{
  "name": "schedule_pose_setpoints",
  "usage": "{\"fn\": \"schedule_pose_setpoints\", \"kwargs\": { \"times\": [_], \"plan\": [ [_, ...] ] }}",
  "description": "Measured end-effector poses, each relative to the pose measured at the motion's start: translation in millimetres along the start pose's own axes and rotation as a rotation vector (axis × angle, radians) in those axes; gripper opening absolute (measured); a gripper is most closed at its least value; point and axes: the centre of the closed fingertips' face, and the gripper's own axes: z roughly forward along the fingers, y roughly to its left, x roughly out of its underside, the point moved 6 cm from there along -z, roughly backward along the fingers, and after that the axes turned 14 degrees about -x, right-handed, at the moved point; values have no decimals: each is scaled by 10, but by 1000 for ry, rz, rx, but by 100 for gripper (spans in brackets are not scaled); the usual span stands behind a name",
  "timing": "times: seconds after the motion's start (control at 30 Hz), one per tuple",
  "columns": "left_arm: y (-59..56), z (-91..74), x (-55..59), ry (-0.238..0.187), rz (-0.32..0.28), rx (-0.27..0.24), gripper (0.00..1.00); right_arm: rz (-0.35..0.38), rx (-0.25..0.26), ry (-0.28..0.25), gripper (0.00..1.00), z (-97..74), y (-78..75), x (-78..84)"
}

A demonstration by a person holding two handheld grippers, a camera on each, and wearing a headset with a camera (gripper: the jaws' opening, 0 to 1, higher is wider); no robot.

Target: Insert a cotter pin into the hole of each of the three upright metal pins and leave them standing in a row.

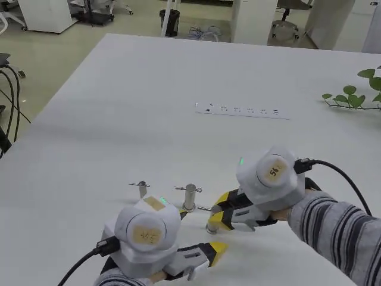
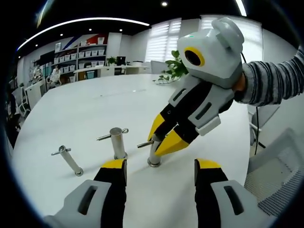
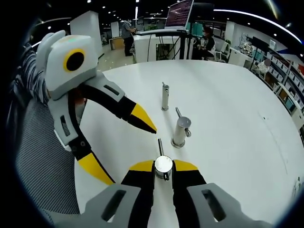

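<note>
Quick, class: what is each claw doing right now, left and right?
Left claw: open, holding nothing.
Right claw: closed on a pin.

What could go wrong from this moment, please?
1. The right gripper is shut on the nearest metal pin; a sideways pull on release may tip it.
2. The middle pin stands close by, so the jaws could knock it.
3. The open left gripper hovers near and might bump the cotter pin.
</note>
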Motion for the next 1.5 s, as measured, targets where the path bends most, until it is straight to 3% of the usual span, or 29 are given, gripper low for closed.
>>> {"fn": "schedule_pose_setpoints", "kwargs": {
  "times": [0.13,0.33,0.63,1.13,1.5],
  "plan": [
    [53,-57,-39,-18,-10,-5,61,-46,-2,42,8,-22,-22,5],
    [185,-135,-72,-37,-17,-33,63,-57,-5,68,8,-87,-100,21],
    [338,-209,-21,-32,-18,-73,66,-65,3,94,8,-170,-252,32],
    [462,-477,0,-32,-32,-119,71,-62,9,118,8,-233,-439,86],
    [612,-576,6,-33,-39,-168,71,-35,-7,114,8,-280,-510,133]
  ]
}}
